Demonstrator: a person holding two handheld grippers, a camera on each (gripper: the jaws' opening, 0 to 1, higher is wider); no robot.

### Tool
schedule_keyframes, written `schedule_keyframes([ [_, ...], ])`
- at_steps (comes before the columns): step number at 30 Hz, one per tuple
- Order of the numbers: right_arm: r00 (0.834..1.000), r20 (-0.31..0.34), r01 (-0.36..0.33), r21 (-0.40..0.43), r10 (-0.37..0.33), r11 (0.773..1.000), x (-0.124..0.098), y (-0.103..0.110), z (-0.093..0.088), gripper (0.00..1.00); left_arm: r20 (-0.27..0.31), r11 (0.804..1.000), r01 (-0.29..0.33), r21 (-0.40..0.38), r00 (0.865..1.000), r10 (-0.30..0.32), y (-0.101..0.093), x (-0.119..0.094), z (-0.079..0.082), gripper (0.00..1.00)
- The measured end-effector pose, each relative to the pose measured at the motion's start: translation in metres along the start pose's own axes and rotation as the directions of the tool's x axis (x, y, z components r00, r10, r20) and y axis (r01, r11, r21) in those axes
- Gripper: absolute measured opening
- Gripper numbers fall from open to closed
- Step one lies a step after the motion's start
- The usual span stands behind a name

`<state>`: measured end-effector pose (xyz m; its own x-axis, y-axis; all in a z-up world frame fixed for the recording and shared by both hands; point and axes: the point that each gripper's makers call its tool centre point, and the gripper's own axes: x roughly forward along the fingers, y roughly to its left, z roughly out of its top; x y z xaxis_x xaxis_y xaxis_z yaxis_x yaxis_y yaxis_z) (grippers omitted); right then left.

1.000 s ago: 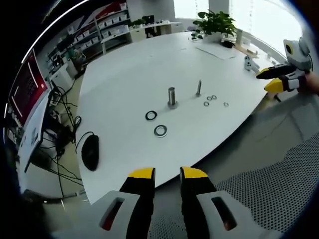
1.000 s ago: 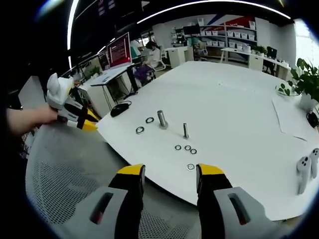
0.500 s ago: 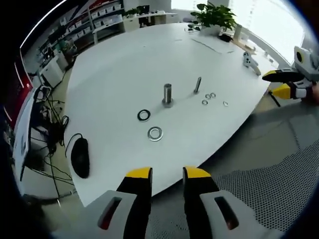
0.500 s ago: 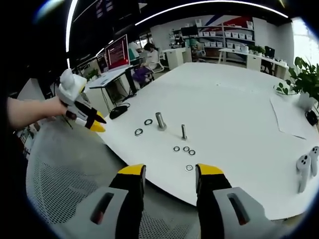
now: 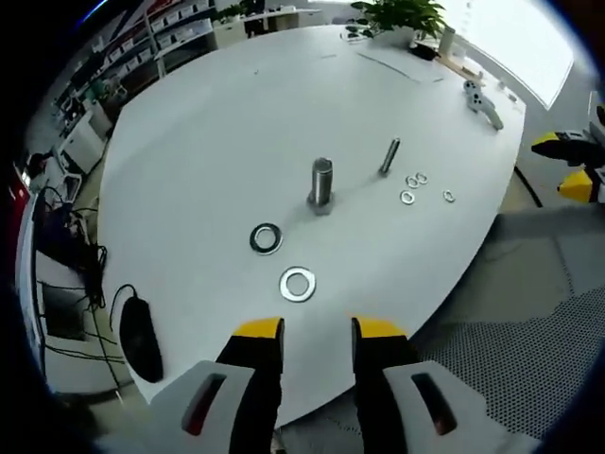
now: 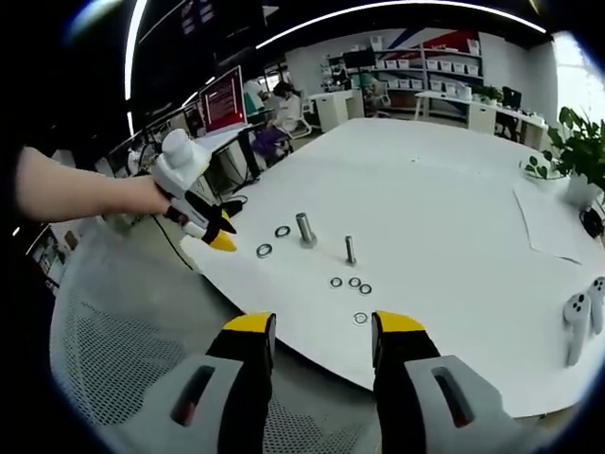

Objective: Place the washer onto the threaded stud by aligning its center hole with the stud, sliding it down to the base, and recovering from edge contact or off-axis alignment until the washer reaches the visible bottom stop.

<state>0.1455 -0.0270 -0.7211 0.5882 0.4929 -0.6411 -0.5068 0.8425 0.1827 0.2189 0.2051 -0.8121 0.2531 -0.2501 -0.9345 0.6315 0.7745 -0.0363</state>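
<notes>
On white table [image 5: 208, 123], upright threaded stud [image 5: 321, 182], washer [image 5: 298, 284] flat; both tongs open, empty.

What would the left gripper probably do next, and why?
Probably ease forward and down to the nearest large washer. The left gripper hangs open and empty just short of it, and the thick stud beyond is bare.

Left tool [image 5: 317, 331] held out on a bare forearm [image 6: 76, 189], jaws narrowly parted, empty. Right tool [image 6: 321, 326] level, jaws wider, also empty.
</notes>
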Motion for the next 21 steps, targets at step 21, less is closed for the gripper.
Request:
schedule_keyframes([
  [21,1.0,0.001,0.007,-0.007,-0.007,1.0,0.0,-0.002,0.001,0.43,-0.127,1.0,0.018,0.012,0.992,-0.016,0.019,0.052,0.003,0.31],
])
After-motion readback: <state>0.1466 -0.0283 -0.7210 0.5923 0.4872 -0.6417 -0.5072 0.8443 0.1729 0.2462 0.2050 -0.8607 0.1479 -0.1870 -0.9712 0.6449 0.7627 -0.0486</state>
